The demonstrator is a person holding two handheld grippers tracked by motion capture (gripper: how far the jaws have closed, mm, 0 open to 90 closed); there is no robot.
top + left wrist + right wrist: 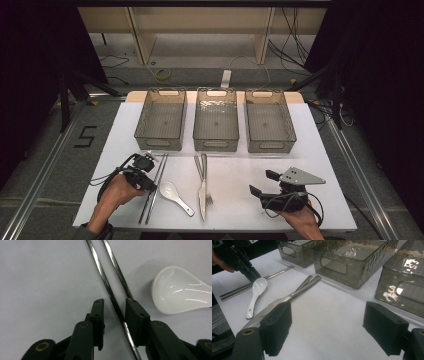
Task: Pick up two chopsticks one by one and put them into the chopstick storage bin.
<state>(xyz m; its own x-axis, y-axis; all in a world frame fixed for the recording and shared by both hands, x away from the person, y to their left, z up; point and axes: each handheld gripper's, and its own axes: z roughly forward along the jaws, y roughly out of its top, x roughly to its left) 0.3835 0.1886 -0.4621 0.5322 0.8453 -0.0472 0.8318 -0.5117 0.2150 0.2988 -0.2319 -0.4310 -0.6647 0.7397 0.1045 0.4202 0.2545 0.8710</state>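
Chopsticks (pixel 110 290) — one between left gripper (pixel 113 312) jaws.

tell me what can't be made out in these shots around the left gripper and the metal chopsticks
- Pair of thin steel chopsticks: in the high view, the left gripper covers their middle, so contact is unclear.
- One chopstick: in the left gripper view it runs behind a black jaw; whether the pads press is unclear.
- Glossy white ceramic spoon: its handle is cut off by that view's right edge.
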